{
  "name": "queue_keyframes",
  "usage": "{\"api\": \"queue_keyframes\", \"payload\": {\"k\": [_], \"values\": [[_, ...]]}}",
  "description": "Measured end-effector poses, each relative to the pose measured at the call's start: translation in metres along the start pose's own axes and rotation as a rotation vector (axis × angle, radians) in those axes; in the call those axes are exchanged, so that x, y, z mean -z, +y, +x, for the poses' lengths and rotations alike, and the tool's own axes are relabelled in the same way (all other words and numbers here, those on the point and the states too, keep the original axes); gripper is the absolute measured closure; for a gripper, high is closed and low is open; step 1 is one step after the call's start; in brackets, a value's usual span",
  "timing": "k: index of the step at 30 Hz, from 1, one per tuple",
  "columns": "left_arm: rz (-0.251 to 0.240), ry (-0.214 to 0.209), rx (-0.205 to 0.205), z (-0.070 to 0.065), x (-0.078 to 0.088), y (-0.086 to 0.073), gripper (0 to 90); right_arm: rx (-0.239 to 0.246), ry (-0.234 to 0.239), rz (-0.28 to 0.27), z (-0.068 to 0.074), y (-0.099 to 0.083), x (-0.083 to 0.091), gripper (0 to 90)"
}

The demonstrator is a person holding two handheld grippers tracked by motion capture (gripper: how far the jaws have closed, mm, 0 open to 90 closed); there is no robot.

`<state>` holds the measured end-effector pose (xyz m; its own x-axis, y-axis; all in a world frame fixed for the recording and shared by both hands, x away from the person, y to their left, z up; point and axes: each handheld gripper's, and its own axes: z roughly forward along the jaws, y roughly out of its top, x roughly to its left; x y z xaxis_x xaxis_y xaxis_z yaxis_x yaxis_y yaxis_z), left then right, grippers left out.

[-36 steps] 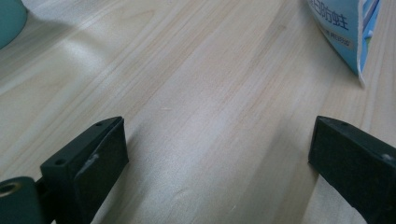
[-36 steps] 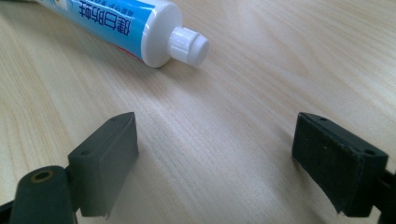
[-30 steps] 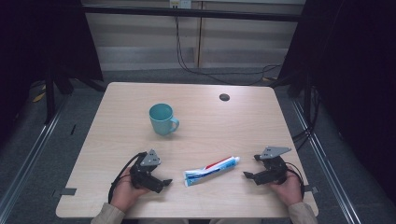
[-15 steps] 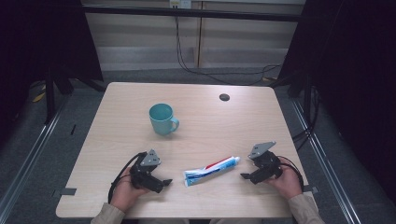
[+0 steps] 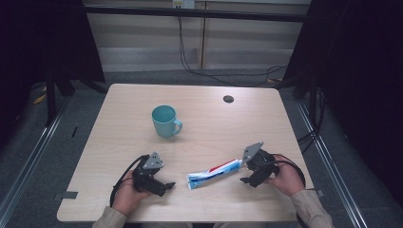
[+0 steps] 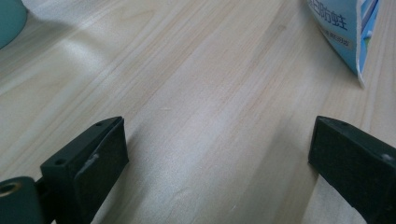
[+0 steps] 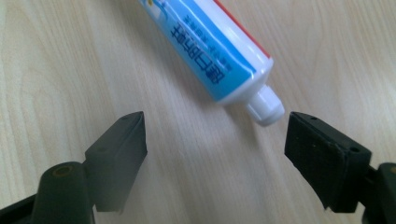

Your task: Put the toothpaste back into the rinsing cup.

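A blue, white and red toothpaste tube [image 5: 214, 173] lies flat near the table's front edge, its white cap pointing right. My right gripper [image 5: 249, 172] is open just beyond that cap [image 7: 265, 105], which sits slightly ahead of the jaws in the right gripper view, nearer the right one. The tube [image 7: 210, 51] runs away up that view. My left gripper [image 5: 166, 186] rests open on the table to the left of the tube's flat end [image 6: 348, 32], with bare wood between its jaws. A teal mug [image 5: 164, 121] stands upright further back, its handle to the right.
The light wooden table [image 5: 114, 137] has a small dark round hole [image 5: 228, 99] near its back edge. Dark curtains and frame legs stand at both sides, and cables hang behind the table. The mug's edge [image 6: 9, 18] shows at the top left of the left gripper view.
My right gripper has moved left and slightly forward, closing in on the tube's cap end. The left gripper, tube and mug have stayed put.
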<state>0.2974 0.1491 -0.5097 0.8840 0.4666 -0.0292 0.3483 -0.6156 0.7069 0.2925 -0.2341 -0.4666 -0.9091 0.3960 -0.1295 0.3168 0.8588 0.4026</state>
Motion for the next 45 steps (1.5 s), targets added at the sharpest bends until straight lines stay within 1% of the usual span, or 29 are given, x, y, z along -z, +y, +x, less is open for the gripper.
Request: {"api": "queue_keyframes", "payload": {"k": [1,2,4,7,10,12,13,14,15,16,18,21,24,25,28,29,30,31,34,35,37,39,40,42,43,44,45], "values": [[0.004,0.002,-0.002,0.0,0.0,0.0,4.2,0.015,0.001,0.014,0.0,0.004,0.0,20.5],[0.003,0.002,-0.001,0.0,0.0,0.0,4.2,0.043,-0.003,0.029,0.001,0.011,0.0,20.4],[0.003,0.002,-0.001,0.0,0.0,0.0,4.2,0.075,-0.001,0.035,0.001,0.017,-0.001,20.5],[0.0,0.0,-0.001,0.0,0.0,0.0,4.2,0.092,0.013,0.057,0.002,0.027,-0.003,21.3],[0.0,0.0,0.0,0.0,0.0,0.0,4.2,0.12,0.016,0.074,0.002,0.036,-0.006,22.5],[-0.002,-0.001,0.0,0.0,0.0,0.0,4.4,0.125,0.03,0.095,0.001,0.041,-0.009,23.9],[-0.002,-0.001,0.0,0.0,0.0,0.0,4.4,0.125,0.03,0.095,0.001,0.041,-0.009,23.9],[-0.001,0.0,-0.001,0.0,0.0,0.0,4.4,0.14,0.031,0.104,0.001,0.043,-0.01,24.1],[-0.001,0.0,0.0,0.0,0.0,0.0,4.4,0.144,0.035,0.124,0.001,0.047,-0.013,25.6],[-0.002,-0.001,0.001,0.0,0.0,0.0,4.4,0.158,0.036,0.126,0.0,0.049,-0.014,26.3],[-0.002,-0.001,0.0,0.0,0.0,0.0,4.4,0.168,0.041,0.135,-0.001,0.053,-0.015,27.4],[-0.001,0.0,0.0,0.0,0.0,0.0,4.4,0.168,0.046,0.136,-0.001,0.056,-0.016,28.3],[-0.001,0.0,0.0,0.0,0.0,0.0,4.4,0.204,0.058,0.16,-0.002,0.062,-0.022,29.6],[-0.001,0.0,0.0,0.0,0.0,0.0,4.5,0.204,0.058,0.16,-0.002,0.062,-0.022,29.6],[-0.002,-0.001,0.0,0.0,0.0,0.0,4.5,0.209,0.063,0.197,-0.002,0.066,-0.026,31.1],[-0.002,-0.001,0.0,0.0,0.0,0.0,4.5,0.22,0.07,0.196,-0.003,0.066,-0.027,31.4],[-0.001,-0.002,0.0,0.0,0.0,0.0,4.5,0.22,0.073,0.197,-0.003,0.066,-0.028,32.0],[-0.001,-0.001,0.0,0.0,0.0,0.0,4.5,0.214,0.07,0.21,-0.003,0.067,-0.029,32.5],[-0.002,-0.002,0.0,0.0,0.0,0.0,4.5,0.226,0.075,0.213,-0.004,0.067,-0.03,35.0],[0.0,-0.001,0.0,0.0,0.0,0.0,4.5,0.234,0.079,0.219,-0.006,0.068,-0.031,38.6],[-0.002,-0.002,0.0,0.0,0.0,0.0,4.5,0.234,0.088,0.232,-0.008,0.069,-0.033,42.3],[-0.001,-0.002,0.0,0.0,0.0,0.0,4.5,0.253,0.115,0.228,-0.011,0.069,-0.034,43.6],[-0.002,-0.002,0.0,0.0,0.0,0.0,4.5,0.252,0.124,0.236,-0.011,0.07,-0.034,46.7],[-0.001,-0.002,-0.001,0.0,0.0,0.0,4.5,0.264,0.163,0.236,-0.012,0.07,-0.034,56.0],[-0.002,-0.002,0.0,0.0,0.0,0.0,4.5,0.281,0.17,0.231,-0.013,0.07,-0.034,60.4],[0.0,-0.001,-0.001,0.0,0.0,0.0,4.5,0.286,0.182,0.237,-0.011,0.07,-0.033,64.0],[0.0,-0.001,-0.001,0.0,0.0,0.0,4.5,0.286,0.182,0.237,-0.011,0.07,-0.033,64.0]]}}
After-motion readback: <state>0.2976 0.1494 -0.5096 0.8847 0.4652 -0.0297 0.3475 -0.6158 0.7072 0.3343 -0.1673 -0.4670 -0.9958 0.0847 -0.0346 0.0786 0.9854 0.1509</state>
